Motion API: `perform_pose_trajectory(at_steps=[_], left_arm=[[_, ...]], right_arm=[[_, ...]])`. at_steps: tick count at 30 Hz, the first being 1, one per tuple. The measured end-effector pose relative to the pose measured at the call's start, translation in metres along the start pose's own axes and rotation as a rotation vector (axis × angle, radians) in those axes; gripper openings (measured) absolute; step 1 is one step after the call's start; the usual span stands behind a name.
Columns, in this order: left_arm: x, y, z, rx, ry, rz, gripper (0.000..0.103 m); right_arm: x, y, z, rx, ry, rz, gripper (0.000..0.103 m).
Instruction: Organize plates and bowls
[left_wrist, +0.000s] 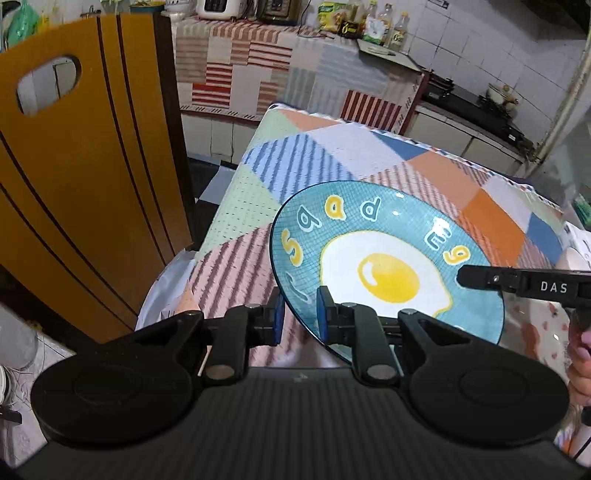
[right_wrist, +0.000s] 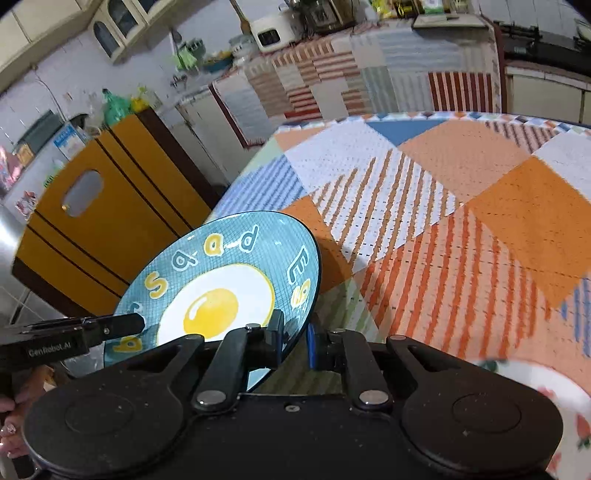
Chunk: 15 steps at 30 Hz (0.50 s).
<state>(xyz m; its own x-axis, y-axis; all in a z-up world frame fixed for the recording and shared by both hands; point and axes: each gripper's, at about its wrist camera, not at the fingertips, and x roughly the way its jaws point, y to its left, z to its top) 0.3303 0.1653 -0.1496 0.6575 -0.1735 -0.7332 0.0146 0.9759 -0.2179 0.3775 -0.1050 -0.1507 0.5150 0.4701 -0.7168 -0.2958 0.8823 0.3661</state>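
A blue plate (left_wrist: 384, 258) with a fried-egg picture and yellow letters is held in the air over the table, tilted. My left gripper (left_wrist: 299, 317) is shut on its near-left rim. My right gripper (right_wrist: 295, 339) is shut on its opposite rim; the plate (right_wrist: 221, 291) fills the lower left of the right wrist view. Each gripper's finger shows in the other's view: the right one (left_wrist: 517, 282) and the left one (right_wrist: 92, 328). A white floral dish (right_wrist: 565, 417) sits on the table at the lower right, below the right gripper.
The table carries a patchwork cloth (right_wrist: 461, 206) of orange, blue and striped squares. A yellow chair back (left_wrist: 81, 184) with a cut-out handle stands close on the left. A counter with appliances and bottles (left_wrist: 332, 18) runs along the far wall.
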Motion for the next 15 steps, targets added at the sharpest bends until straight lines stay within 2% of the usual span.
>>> perform_pose_trajectory(at_steps=[5,11,15], left_arm=[[-0.032,-0.023,-0.008,0.048,0.002,-0.032,0.016],[-0.063,-0.049,-0.014,0.042,0.018,-0.146,0.017],[-0.074,-0.072,-0.02,0.073,0.007,-0.188,0.017]], right_arm=[[-0.046,0.007,-0.014,-0.027,-0.064,-0.007,0.017],[-0.114,0.008,-0.028,-0.033,-0.161,-0.022,0.017],[-0.15,0.007,-0.038,-0.062,-0.187,-0.06,0.017]])
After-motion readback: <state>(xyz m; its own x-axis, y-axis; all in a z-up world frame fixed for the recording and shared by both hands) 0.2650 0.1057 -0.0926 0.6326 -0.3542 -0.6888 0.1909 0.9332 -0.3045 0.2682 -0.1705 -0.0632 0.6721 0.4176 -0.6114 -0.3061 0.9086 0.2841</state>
